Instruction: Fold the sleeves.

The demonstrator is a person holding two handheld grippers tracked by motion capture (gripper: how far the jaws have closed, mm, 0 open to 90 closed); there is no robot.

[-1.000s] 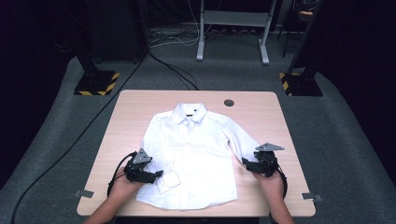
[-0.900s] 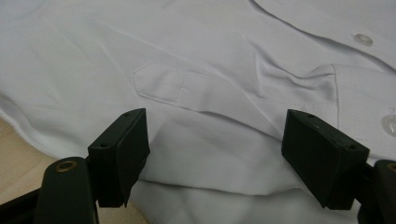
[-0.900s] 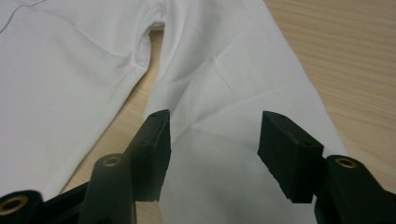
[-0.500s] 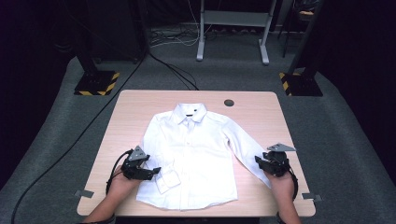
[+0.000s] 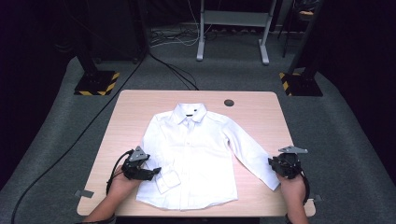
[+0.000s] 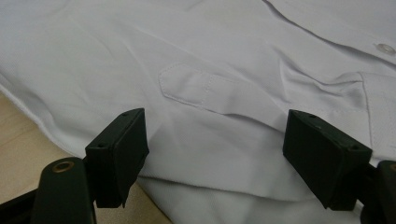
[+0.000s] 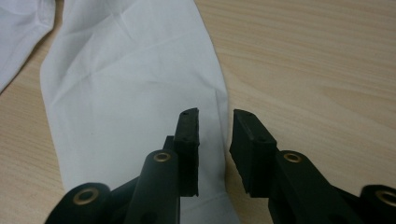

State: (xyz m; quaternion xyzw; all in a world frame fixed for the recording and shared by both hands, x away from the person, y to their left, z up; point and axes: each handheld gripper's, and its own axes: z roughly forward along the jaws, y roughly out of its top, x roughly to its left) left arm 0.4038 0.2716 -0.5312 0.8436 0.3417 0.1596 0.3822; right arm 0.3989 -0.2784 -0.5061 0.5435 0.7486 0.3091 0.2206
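Observation:
A white button-up shirt [image 5: 196, 158] lies flat on the wooden table [image 5: 252, 107], collar at the far side. Its left sleeve is folded in over the body, with the cuff [image 5: 168, 181] near the hem. My left gripper [image 5: 156, 171] is open beside that cuff. In the left gripper view the jaws of this gripper [image 6: 212, 119] stand wide apart over the sleeve placket [image 6: 201, 88]. The right sleeve [image 5: 247, 151] stretches out diagonally. My right gripper [image 5: 273, 163] sits at its outer edge near the cuff. Its jaws [image 7: 215, 119] are a narrow gap apart over the sleeve edge [image 7: 130, 84], with no cloth pinched.
A dark round grommet [image 5: 229, 102] sits in the table's far side. Bare wood [image 7: 303, 56] lies to the right of the sleeve. On the floor beyond are stand bases with yellow-black stripes [image 5: 95, 83] [image 5: 299, 84], a metal frame [image 5: 233, 28] and cables [image 5: 173, 70].
My right gripper has moved right and outward, and the right sleeve now lies stretched further towards the table's right edge. The left gripper has hardly shifted.

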